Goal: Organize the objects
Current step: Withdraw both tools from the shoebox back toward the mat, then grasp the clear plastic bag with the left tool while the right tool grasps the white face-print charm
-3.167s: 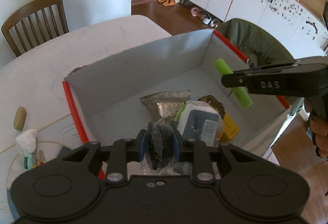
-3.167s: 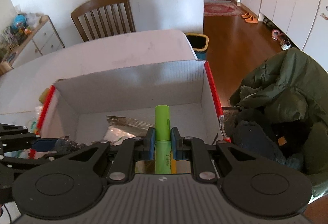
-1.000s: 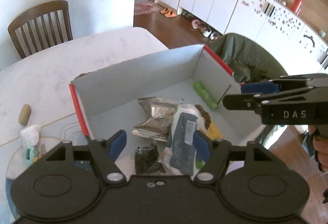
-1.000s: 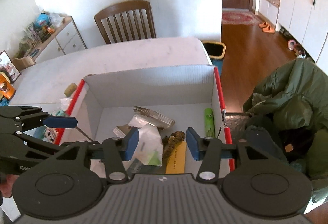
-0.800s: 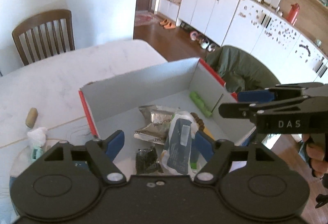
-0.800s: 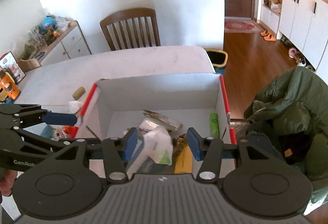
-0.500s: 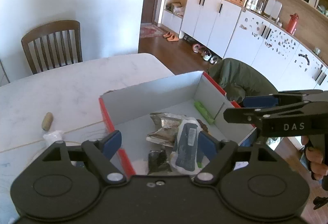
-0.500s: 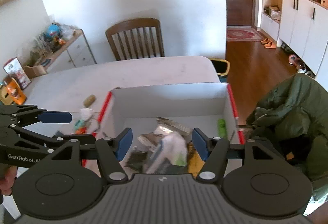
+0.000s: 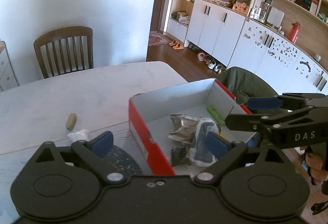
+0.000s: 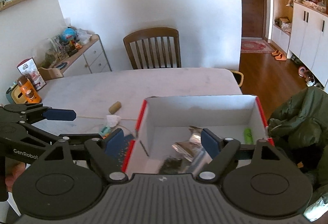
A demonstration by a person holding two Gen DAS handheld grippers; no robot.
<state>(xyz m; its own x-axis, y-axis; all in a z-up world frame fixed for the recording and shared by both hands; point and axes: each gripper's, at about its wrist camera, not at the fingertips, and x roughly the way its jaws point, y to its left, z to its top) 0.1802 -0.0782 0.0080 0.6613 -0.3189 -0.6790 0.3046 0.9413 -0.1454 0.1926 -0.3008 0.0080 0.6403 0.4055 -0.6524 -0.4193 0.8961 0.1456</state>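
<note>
Both the left gripper (image 9: pixel 160 142) and right gripper (image 10: pixel 162 141) have jaws spread wide, holding nothing, above the red-edged white cardboard box (image 9: pixel 143 133).

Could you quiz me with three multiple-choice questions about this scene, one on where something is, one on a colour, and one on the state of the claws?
1. Where is the green tube?
A. inside the box
B. on the chair
C. on the floor

2. What colour are the outer sides of the box?
A. blue
B. red
C. yellow

3. How are the two claws?
A. both open, holding nothing
B. both clamped on objects
C. one open, one clamped

Answers:
1. A, it lies on the box floor by the far right wall.
2. B, the outer side wall shows red.
3. A, the left claw and right claw have pads spread wide with nothing between.
</note>
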